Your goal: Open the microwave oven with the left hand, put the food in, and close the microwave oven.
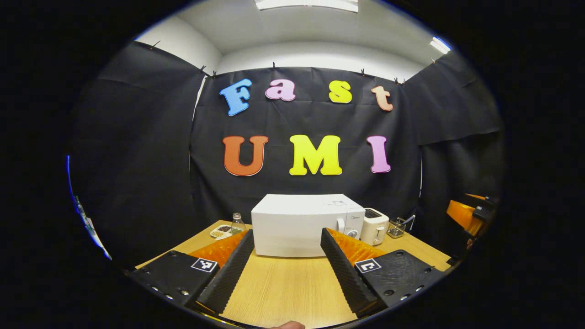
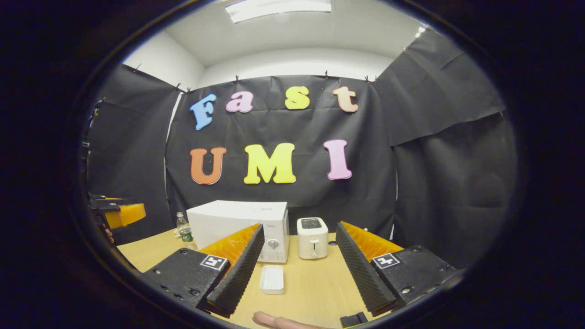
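left gripper [image 1: 285, 265] is spread wide and empty, microwave [image 1: 297, 224] dead ahead at 12 o'clock, door shut. i'd drift toward 1 o'clock to catch the door edge by the dials. right gripper [image 2: 297, 265] also wide open, empty, food tray [image 2: 272, 278] on the table [image 2: 311, 283] between its fingers.

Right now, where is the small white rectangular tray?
In the right gripper view, the small white rectangular tray lies on the wooden table, just before the white microwave oven and white toaster.
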`<state>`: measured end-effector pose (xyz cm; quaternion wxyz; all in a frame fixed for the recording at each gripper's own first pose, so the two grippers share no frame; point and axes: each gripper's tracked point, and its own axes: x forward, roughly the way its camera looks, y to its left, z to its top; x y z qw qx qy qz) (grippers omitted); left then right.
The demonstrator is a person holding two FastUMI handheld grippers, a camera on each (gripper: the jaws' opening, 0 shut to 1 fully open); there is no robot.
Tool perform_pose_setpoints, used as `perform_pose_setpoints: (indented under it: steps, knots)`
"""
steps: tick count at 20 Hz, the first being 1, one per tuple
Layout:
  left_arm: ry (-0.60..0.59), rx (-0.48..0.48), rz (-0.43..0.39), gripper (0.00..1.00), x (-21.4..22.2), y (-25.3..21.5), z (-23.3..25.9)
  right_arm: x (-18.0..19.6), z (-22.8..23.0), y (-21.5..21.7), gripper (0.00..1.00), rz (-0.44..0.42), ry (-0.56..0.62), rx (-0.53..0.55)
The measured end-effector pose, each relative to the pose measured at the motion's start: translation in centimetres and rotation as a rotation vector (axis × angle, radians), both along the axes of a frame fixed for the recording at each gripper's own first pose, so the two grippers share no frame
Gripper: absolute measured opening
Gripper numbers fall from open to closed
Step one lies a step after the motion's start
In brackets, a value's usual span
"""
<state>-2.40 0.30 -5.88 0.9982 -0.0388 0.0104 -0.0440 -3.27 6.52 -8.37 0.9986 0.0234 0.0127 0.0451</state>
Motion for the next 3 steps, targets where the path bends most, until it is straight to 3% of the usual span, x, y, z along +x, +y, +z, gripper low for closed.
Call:
perform_pose_setpoints:
  steps: [1, 2, 3]
  knots:
    - [-0.014, -0.013, -0.023, 0.94, -1.4, -0.5, 0.4, -0.7, 0.3, 0.3, 0.89, 0.002, -0.008, -0.007]
    - [-0.029, -0.016, -0.036, 0.93, -2.6, -0.7, 0.5, -1.2, 0.6, 0.2, 1.00, -0.005, -0.018, -0.017]
    - [-0.041, -0.010, -0.042, 0.93, -3.6, -0.5, 0.5, -1.7, 0.8, 0.2, 1.00, -0.010, -0.029, -0.026]
